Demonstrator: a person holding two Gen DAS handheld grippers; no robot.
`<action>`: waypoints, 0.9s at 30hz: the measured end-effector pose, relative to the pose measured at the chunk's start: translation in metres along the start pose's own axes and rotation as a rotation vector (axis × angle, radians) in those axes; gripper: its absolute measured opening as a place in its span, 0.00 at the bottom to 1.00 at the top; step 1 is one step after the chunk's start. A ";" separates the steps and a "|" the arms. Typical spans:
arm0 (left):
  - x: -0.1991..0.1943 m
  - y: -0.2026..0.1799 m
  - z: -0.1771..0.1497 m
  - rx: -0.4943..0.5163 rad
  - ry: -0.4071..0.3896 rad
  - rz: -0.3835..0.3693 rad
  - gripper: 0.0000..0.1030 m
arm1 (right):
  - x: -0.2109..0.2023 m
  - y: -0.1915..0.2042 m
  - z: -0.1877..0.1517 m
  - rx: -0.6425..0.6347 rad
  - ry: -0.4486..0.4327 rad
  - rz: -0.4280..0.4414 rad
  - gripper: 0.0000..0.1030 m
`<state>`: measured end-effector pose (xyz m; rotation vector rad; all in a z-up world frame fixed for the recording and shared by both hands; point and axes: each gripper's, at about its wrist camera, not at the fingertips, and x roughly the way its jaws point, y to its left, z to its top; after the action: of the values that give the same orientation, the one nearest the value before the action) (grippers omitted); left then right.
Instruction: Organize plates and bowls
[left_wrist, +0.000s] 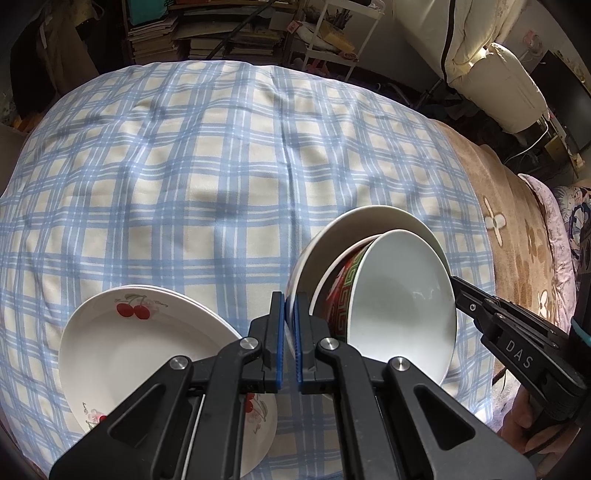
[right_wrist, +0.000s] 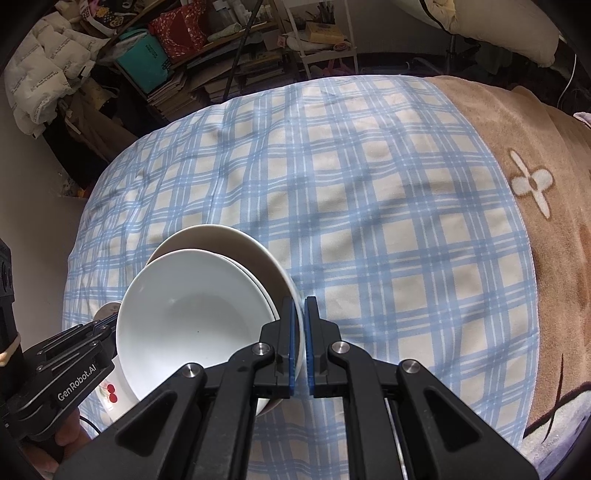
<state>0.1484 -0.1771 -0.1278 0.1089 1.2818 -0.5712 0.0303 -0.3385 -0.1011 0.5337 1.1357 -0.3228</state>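
Bowls nest in a tilted stack held between the two claws above the blue-and-cream checked cloth (left_wrist: 184, 177). The left claw (left_wrist: 290, 343) is clenched on the rim of the larger plain white bowl (left_wrist: 354, 229), its blue pads pinching the thin white edge. Inside that bowl sits the smaller white bowl with a red-and-green patterned outside (left_wrist: 402, 295); only a strip of the pattern shows, and a further white rim between the two bowls is hard to tell apart.

In the right wrist view, the right claw (right_wrist: 300, 347) is likewise clenched on a white rim of the stack, though which bowl's edge it pinches cannot be made out. The stack's underside and whether it touches the cloth are hidden by the claw bodies.

To the left of the stack, the shallow white plates with red cherry prints (left_wrist: 122, 343) lie on the cloth; their near edge is covered by the left claw's black arms, and how many plates there are cannot be told. In the right wrist view only a sliver with cherries (right_wrist: 110, 393) shows beneath the bowl.

The tan flowered blanket (right_wrist: 535, 177) borders the cloth on the right.
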 end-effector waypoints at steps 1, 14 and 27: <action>-0.001 0.001 0.000 -0.005 0.000 0.000 0.02 | -0.001 0.002 0.000 -0.005 -0.002 -0.004 0.09; -0.040 0.019 -0.009 -0.028 -0.030 0.027 0.02 | -0.025 0.032 -0.008 -0.051 -0.036 0.029 0.09; -0.073 0.086 -0.047 -0.132 -0.019 0.095 0.02 | -0.020 0.106 -0.038 -0.186 -0.001 0.069 0.08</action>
<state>0.1346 -0.0602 -0.0944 0.0544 1.2852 -0.4044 0.0461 -0.2294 -0.0696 0.4076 1.1302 -0.1558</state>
